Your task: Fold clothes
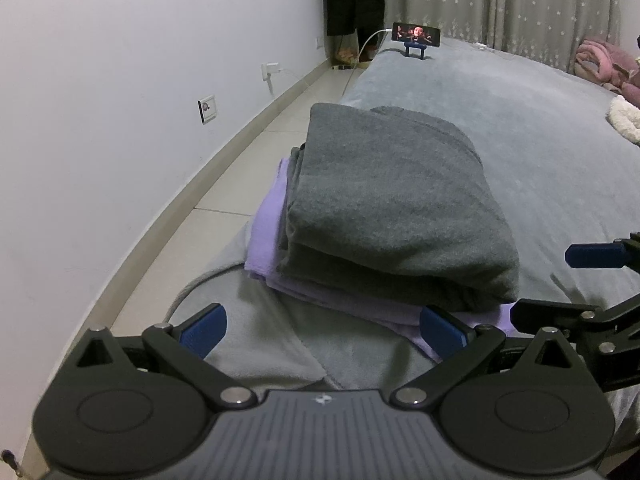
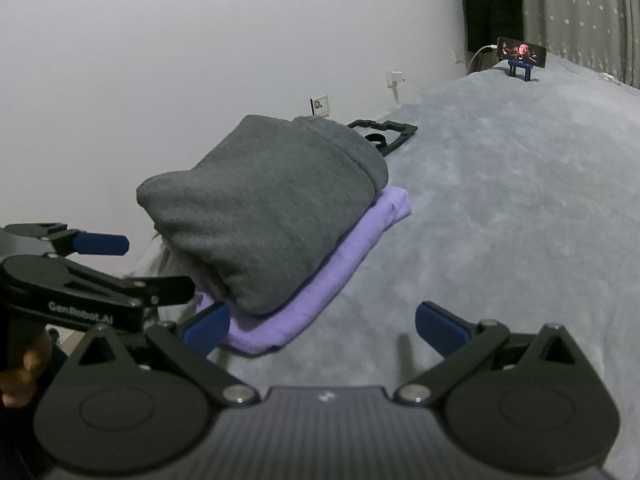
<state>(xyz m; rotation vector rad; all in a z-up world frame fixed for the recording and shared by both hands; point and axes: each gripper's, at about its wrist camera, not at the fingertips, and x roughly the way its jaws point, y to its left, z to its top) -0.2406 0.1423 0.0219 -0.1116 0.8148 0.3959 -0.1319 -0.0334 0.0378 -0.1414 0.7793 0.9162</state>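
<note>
Left claw hangs spread wide, nothing between its blue fingers, just short of the stack near the bed's left edge. There sits the folded grey garment, squarely on top of the folded purple garment. Right claw is spread open too, empty, beside the purple corner. Far back, a phone glows on its stand.

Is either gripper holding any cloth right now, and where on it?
Nothing is held. The left gripper and right gripper are both open, short of the folded grey garment stacked on the folded purple garment.
</note>
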